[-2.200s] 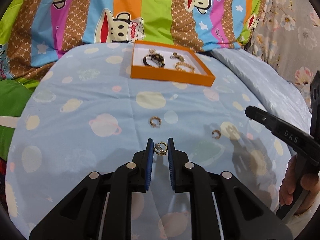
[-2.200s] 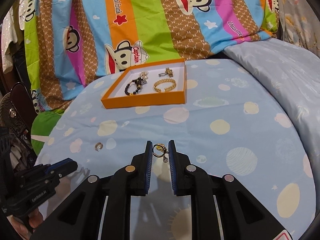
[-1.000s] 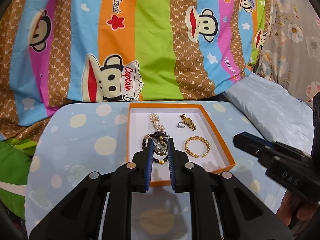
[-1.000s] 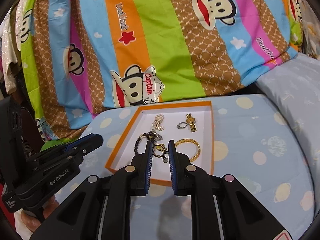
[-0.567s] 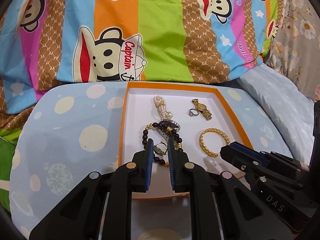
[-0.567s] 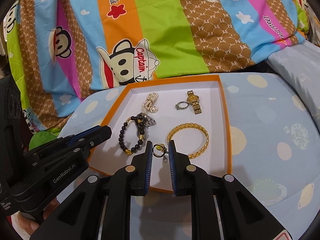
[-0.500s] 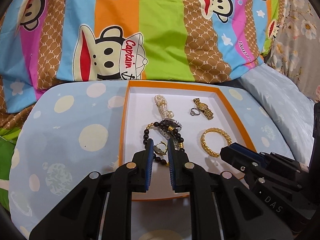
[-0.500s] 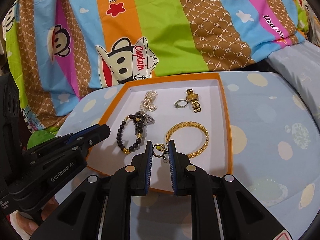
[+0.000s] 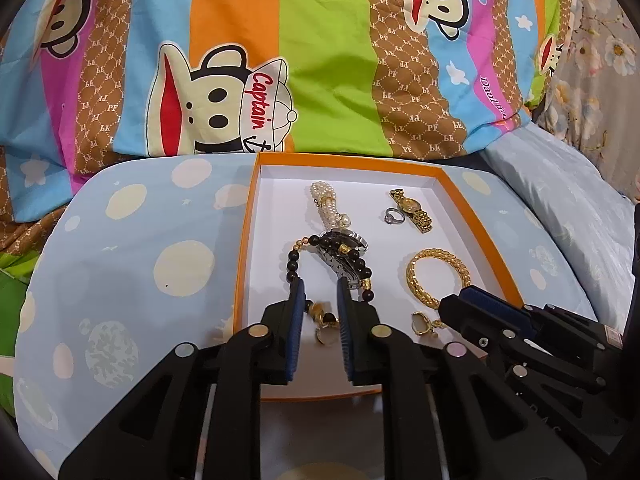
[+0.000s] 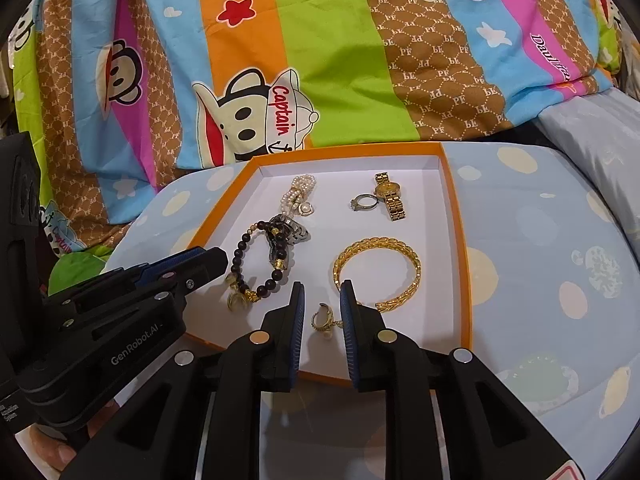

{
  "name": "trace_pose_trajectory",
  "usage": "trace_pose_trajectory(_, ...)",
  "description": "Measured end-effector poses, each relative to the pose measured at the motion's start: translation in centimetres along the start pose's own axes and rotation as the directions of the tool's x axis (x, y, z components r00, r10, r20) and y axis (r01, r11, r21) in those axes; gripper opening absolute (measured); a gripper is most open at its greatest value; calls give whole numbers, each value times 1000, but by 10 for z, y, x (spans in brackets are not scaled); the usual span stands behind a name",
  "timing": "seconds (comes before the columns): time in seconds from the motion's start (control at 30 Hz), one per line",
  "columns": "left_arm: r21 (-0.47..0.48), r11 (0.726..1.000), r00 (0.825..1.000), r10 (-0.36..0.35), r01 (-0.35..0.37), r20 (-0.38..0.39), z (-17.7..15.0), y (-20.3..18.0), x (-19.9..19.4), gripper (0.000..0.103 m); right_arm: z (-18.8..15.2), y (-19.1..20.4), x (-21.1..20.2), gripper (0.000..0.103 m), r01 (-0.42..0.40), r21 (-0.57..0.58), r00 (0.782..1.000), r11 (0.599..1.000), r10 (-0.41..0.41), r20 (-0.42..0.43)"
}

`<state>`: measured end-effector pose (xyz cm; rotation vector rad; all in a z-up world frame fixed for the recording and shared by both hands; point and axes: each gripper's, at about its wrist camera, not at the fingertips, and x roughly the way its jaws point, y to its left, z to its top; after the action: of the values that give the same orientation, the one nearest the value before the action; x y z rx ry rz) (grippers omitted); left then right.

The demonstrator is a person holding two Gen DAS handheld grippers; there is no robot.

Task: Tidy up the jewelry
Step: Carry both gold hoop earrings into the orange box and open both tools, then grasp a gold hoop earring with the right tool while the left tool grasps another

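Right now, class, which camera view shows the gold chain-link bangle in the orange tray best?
The right wrist view: the gold chain-link bangle lies nearly whole there, only its near edge behind a claw finger. In the left wrist view the bangle is smaller, its lower part hidden behind the other claw.

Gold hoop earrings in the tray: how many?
2. One small gold hoop earring lies between the right tongs, near the front wall of the orange tray; the other lies between the left tongs, by the black bead bracelet.

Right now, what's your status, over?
Both claws open, left and right. Two earrings dropped in orange box. Nothing in the way.
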<state>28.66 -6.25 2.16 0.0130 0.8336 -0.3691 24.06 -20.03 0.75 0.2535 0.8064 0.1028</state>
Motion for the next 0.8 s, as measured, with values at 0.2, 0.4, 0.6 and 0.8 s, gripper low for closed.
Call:
trace_pose_trajectory(0.2,-45,999,998,-7,10,59,4,12,-31,50,1,-5,-34,32,21,16,997,1000,-22,77)
trace_pose_trajectory(0.4,-62,998,993,20,-13,116,-6,27,-79,53,-15,-7,-86,42,55,8,988,998,-56,146)
trace_pose_trajectory(0.6,-60,998,994,41,-35,99,-47,37,-106,59,-67,2,-113,49,73,-11,991,997,-72,110)
trace_pose_trajectory(0.8,-70,998,1000,3,-2,14,-95,33,-109,59,-121,24,-109,49,59,-44,998,997,-59,7)
